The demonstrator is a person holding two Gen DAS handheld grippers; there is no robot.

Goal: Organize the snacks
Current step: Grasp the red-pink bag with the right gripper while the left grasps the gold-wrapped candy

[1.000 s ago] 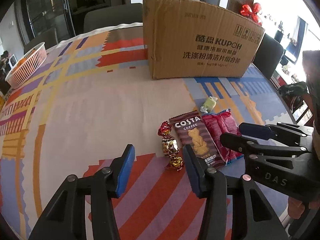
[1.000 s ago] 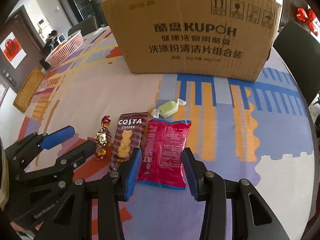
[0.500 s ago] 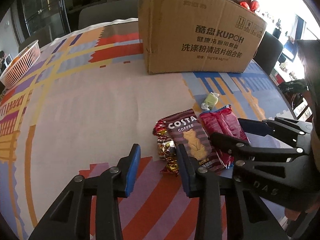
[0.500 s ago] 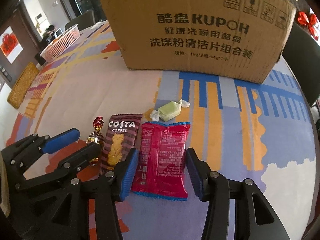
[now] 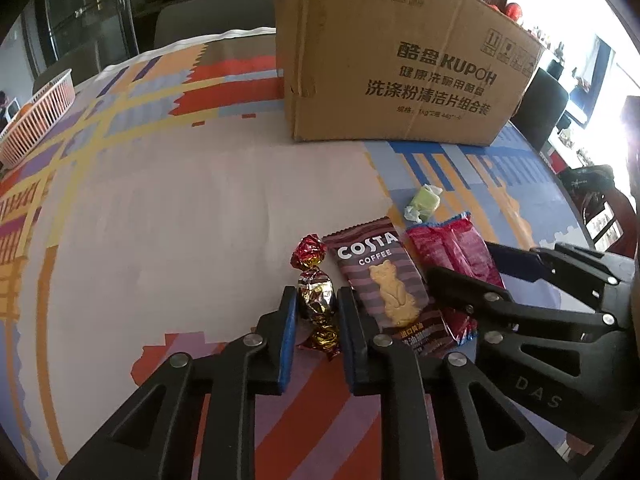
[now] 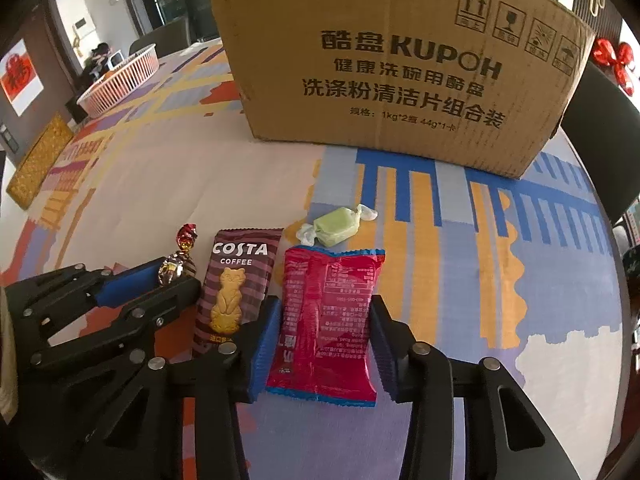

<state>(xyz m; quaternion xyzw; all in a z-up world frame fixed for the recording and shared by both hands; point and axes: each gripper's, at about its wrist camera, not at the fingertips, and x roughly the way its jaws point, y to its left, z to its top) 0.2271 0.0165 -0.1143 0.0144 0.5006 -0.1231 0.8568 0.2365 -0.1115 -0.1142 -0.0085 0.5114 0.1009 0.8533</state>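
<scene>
Left gripper is seen low over the table, blue-padded fingers straddling the foil-wrapped candy with red-gold twisted ends. Jaws are narrowed around the candy body; whether the pads actually touch the foil cannot be told, so the grip is left undetermined. The candy lies flat on the patterned multicolour tablecloth, leftmost in the snack row.

Right gripper is held with blue ribbed fingers either side of the crimson plastic snack pouch with blue crimped edges. Jaws are spread about as wide as the pouch, pads at or just beside its long edges; contact cannot be confirmed. The pouch lies flat on the cloth, printed back face up.

Between candy and pouch, the brown striped COSTA COFFEE biscuit packet with a bear-shaped cookie picture is laid flat, just beside the pouch, near the candy. In the left wrist view its lower end is partly covered by the left gripper's right finger.

A small pale-green wrapped sweet with clear twisted ends is found just beyond the top edge of the pouch, apart from both grippers.

Further back, a large brown cardboard box printed KUPOH with Chinese text stands upright on the table, well apart from the snacks. A white slatted plastic basket sits at the far left edge of the table.
</scene>
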